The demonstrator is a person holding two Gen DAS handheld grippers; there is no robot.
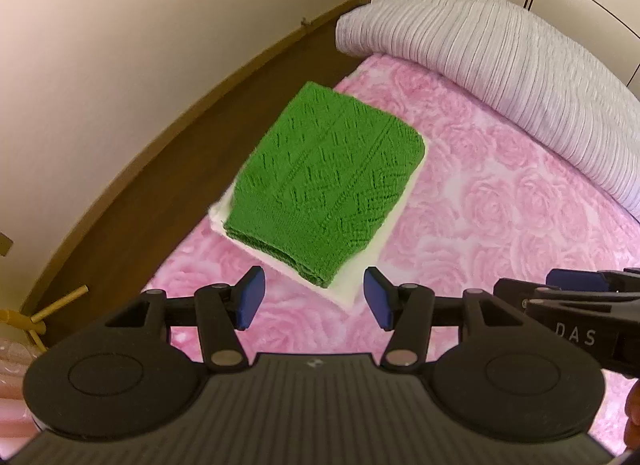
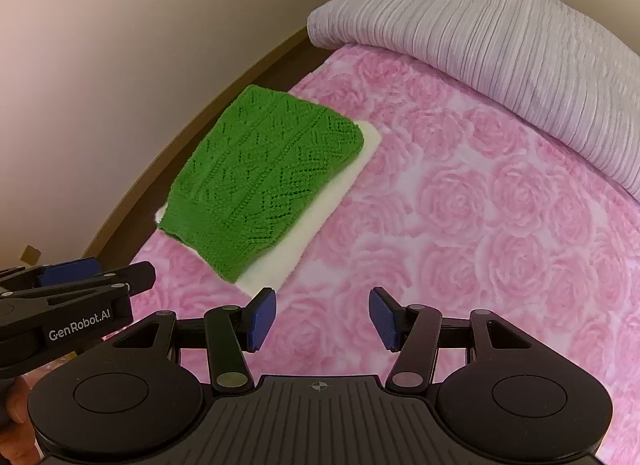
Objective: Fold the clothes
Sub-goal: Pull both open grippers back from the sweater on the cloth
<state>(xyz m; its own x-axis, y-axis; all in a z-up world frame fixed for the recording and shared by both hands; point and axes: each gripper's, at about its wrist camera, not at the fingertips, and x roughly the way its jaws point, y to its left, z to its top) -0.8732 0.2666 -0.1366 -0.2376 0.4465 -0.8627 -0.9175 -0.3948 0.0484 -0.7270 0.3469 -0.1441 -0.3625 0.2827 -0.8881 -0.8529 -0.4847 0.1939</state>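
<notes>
A folded green knitted garment (image 1: pixel 328 181) lies on top of a folded white garment (image 1: pixel 362 275) near the left edge of the bed. Both also show in the right wrist view, the green one (image 2: pixel 264 181) over the white one (image 2: pixel 304 233). My left gripper (image 1: pixel 314 303) is open and empty, held just short of the stack's near edge. My right gripper (image 2: pixel 322 319) is open and empty, to the right of the stack over the bedspread. The right gripper's side shows in the left wrist view (image 1: pixel 576 297), and the left gripper's side in the right wrist view (image 2: pixel 76 289).
The bed has a pink rose-patterned bedspread (image 2: pixel 460 225). A ribbed lilac pillow (image 2: pixel 500 45) lies along its far side. A dark wooden floor (image 1: pixel 160 169) and a beige wall (image 1: pixel 120 45) lie left of the bed. A wooden object (image 1: pixel 36 317) stands at the lower left.
</notes>
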